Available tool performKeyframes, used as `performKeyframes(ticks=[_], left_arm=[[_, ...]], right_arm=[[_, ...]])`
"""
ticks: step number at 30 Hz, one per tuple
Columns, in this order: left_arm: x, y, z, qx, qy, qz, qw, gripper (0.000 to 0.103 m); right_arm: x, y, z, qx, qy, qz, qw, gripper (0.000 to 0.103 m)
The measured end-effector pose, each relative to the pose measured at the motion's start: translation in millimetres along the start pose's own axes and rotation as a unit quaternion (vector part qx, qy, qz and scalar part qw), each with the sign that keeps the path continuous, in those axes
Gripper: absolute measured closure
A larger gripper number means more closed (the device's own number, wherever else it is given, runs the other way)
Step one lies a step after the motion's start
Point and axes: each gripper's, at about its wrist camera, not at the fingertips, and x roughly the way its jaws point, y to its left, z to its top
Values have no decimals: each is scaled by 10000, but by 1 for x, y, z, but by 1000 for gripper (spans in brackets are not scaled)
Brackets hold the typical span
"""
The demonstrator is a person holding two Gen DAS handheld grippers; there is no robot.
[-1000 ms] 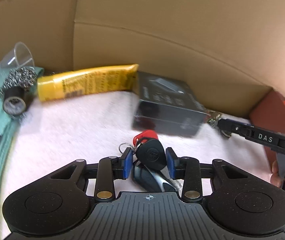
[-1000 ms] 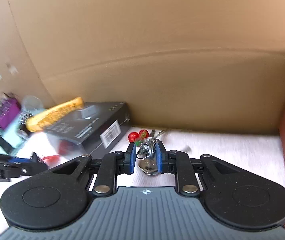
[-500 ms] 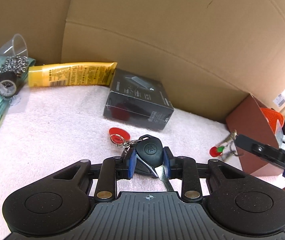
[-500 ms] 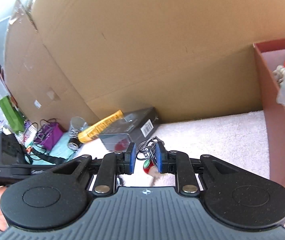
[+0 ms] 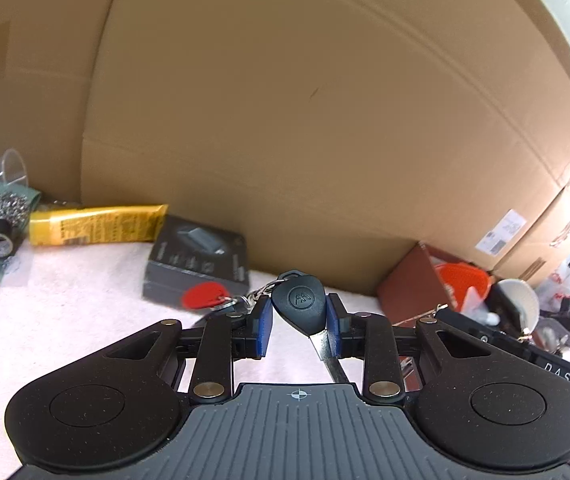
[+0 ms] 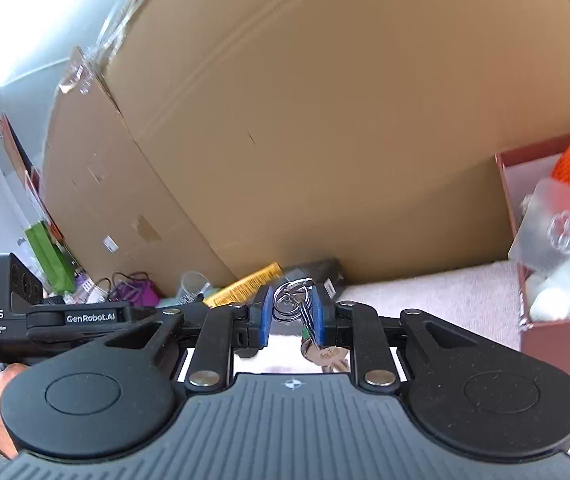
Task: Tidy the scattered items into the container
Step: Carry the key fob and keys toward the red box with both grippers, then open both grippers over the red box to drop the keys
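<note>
A: We have the left gripper [image 5: 299, 326] clenched on the black teardrop-headed car key [image 5: 300, 307], its silver blade angled down and its red oval plastic tag [image 5: 205, 295] dangling off the ring to the left, all lifted clear of the pale pink towel [image 5: 85, 304].

B: And the right gripper [image 6: 292, 317] is closed on the silver split rings of a small key bunch [image 6: 299, 308], the keys hanging below the blue pads. The dark red open box [image 6: 557, 332] sits low on our right, already holding an orange piece and some white things.

A: So we carry both over its rim before we let go, we judge — keeping the grip firm, since the dangling tag and keys can swing and catch the wall.

B: Lower inside, then open; a drop from high could bounce out.

A: Readable writing? The key head carries an embossed emblem — we can't read it.

B: The left tool's body says "DAS" and "GenRobot.AI". The print on the yellow squeeze tube [image 5: 97, 225] and the black rectangular carton [image 5: 197, 264] is too small to read.
</note>
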Motion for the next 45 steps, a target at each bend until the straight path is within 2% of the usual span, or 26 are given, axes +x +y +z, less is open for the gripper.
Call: performKeyframes(ticks=[4, 9, 13, 14, 19, 21, 23, 24, 25, 27, 28, 29, 33, 38, 45], left_arm=[[1, -29, 14, 86, -63, -184, 9998, 78], [19, -87, 38, 302, -67, -487, 9983, 78], [47, -143, 54, 511, -68, -726, 9960, 78], [55, -157, 56, 565, -66, -758, 9955, 78], [109, -226, 60, 834, 138, -835, 9929, 77], [130, -246, 57, 895, 243, -831, 9922, 77], [146, -260, 52, 1026, 223, -652, 9923, 75], [153, -263, 50, 1060, 229, -542, 9926, 58], [158, -265, 48, 1073, 201, -441, 9930, 57], [160, -267, 47, 1155, 116, -382, 9925, 48], [160, -266, 47, 1195, 96, -346, 9922, 47], [159, -266, 47, 1247, 68, -283, 9918, 47], [149, -254, 49, 1315, 15, -183, 9911, 46], [130, -243, 35, 1465, -66, -119, 9891, 43], [90, -232, -1, 1843, -351, 85, 9822, 34]], right_arm=[[-18, 0, 15, 108, -225, 18, 9997, 80], [-52, -9, 50, 196, -646, -132, 9976, 80], [-86, -28, 82, 126, -1018, -600, 9929, 82], [-92, -35, 90, 123, -1049, -733, 9917, 97], [-102, -80, 117, 204, -1081, -1529, 9821, 98], [-103, -102, 121, 364, -1050, -1664, 9798, 97], [-103, -117, 122, 316, -1062, -1776, 9779, 97], [-102, -122, 123, 262, -1003, -1821, 9778, 96], [-99, -126, 124, 257, -950, -1928, 9763, 94], [-99, -134, 125, 131, -958, -2110, 9727, 84], [-101, -137, 124, 88, -1028, -2146, 9712, 63], [-107, -141, 122, 76, -1115, -2180, 9695, 49], [-118, -143, 118, 72, -1228, -1987, 9723, 48], [-125, -126, 106, -130, -1214, -1930, 9736, 48], [-135, -86, 79, -587, -1319, -2184, 9651, 41]])
